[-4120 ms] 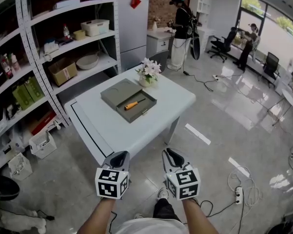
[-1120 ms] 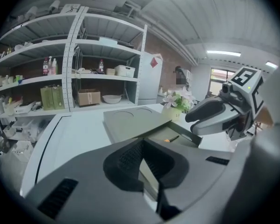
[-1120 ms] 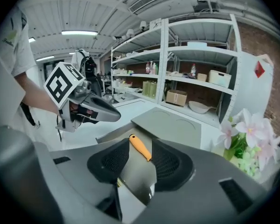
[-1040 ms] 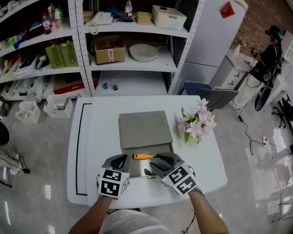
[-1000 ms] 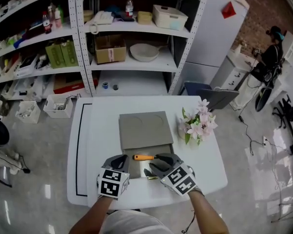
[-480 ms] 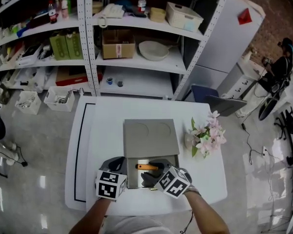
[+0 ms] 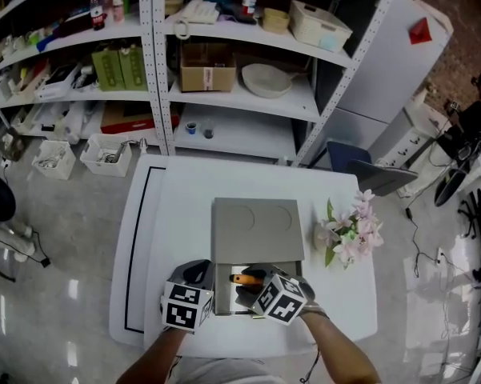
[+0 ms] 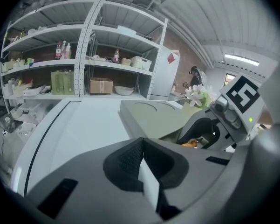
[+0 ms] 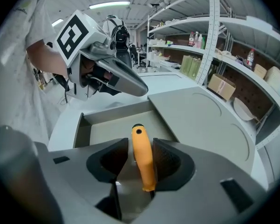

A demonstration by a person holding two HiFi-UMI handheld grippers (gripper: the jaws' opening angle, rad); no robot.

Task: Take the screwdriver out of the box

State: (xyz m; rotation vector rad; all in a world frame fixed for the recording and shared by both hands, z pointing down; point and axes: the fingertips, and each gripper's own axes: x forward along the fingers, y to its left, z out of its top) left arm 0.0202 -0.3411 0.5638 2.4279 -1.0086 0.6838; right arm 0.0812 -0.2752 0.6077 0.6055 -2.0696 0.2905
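Observation:
A grey box [image 7: 258, 230] lies on the white table [image 7: 182, 206], its lid slid back and the near tray open. The orange-handled screwdriver [image 7: 245, 278] lies in the tray. In the right gripper view its handle [image 9: 142, 157] runs between the jaws of my right gripper [image 9: 140, 148], which have just been opening; a gap shows at the left pad, so it is open around the handle. My left gripper [image 7: 196, 272] hovers at the tray's left edge, jaws together and empty, seen as a closed beak [image 9: 139, 88] from the right gripper view.
A vase of pink flowers [image 7: 350, 234] stands on the table right of the box. Metal shelves [image 7: 224, 54] with cartons, bottles and bowls rise behind the table. A black line [image 7: 136, 246] marks the table's left side.
My right gripper has come down into the tray and now straddles the screwdriver handle. The left gripper has shifted slightly beside the box. The head view has moved a little.

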